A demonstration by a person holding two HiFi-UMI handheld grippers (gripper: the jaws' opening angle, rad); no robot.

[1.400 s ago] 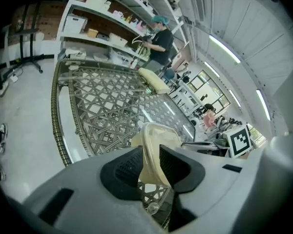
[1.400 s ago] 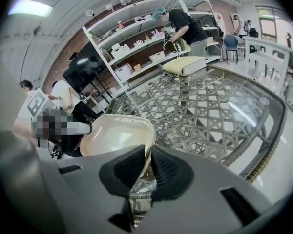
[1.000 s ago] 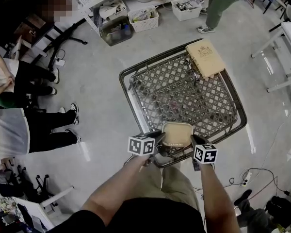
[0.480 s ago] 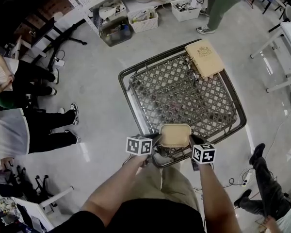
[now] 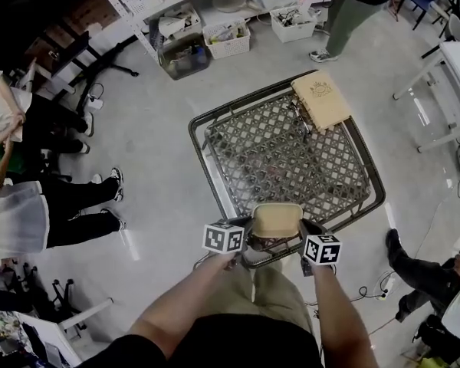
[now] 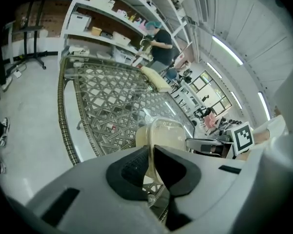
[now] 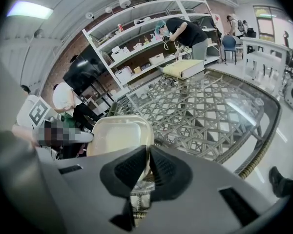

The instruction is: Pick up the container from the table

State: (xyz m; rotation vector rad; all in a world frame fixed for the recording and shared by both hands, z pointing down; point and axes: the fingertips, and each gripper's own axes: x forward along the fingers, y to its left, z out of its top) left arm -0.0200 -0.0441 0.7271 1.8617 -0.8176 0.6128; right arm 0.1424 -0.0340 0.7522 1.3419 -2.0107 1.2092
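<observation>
Left gripper point(image 6: 151, 155) has just been closing and pinches the container's point(image 5: 276, 219) left rim. Right gripper point(image 7: 147, 157) is clamped on the right rim. Container is at the table's point(image 5: 291, 159) near edge, and the lift looks not yet done.

A: Where's open room over the table point(image 5: 291, 159)?
B: Centre through three o'clock, all bare lattice. The tan book point(image 5: 322, 100) fills the one o'clock corner; the container point(image 5: 276, 219) is at the six o'clock edge.
</observation>
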